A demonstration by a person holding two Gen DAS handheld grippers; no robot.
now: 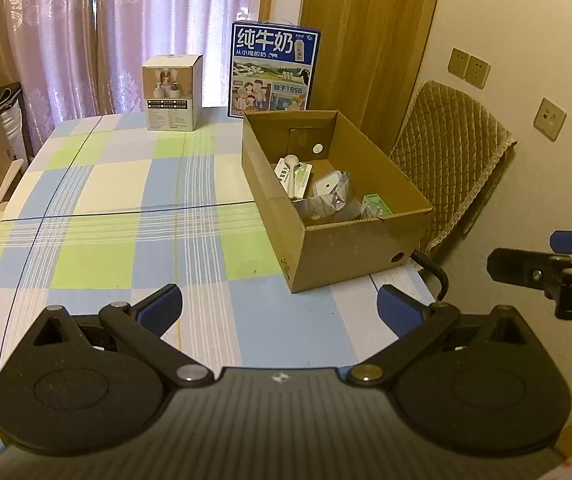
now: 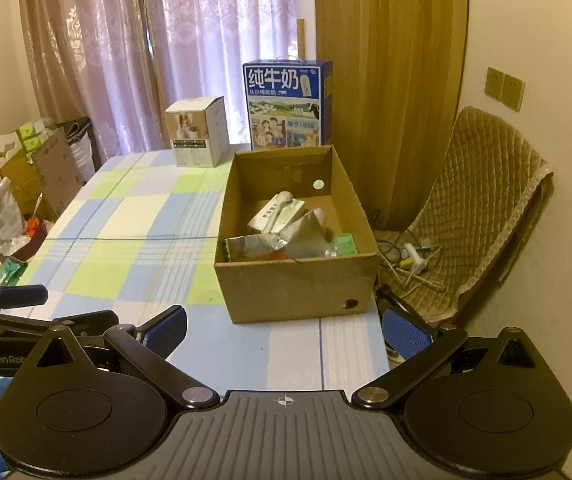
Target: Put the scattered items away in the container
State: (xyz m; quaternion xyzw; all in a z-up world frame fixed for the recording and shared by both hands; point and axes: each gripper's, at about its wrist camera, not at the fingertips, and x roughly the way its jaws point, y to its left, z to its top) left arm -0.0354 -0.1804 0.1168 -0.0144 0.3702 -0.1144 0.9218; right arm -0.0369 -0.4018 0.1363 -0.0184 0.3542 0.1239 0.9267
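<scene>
An open cardboard box (image 1: 350,248) stands on the checked tablecloth at the table's right side; it also shows in the right wrist view (image 2: 294,284). Inside lie a white carton with a white spoon-like tool (image 1: 292,174), a crumpled silver foil bag (image 1: 328,196) and a small green carton (image 1: 378,204). My left gripper (image 1: 279,312) is open and empty, low over the table's near edge, in front of the box. My right gripper (image 2: 283,330) is open and empty, also in front of the box. The right gripper shows at the right edge of the left wrist view (image 1: 566,264).
A blue milk case (image 1: 273,72) and a small white product box (image 1: 171,92) stand at the table's far end. A padded chair (image 1: 454,168) sits right of the table, with cables (image 2: 410,258) on its seat. Boxes and bags (image 2: 17,184) crowd the left side.
</scene>
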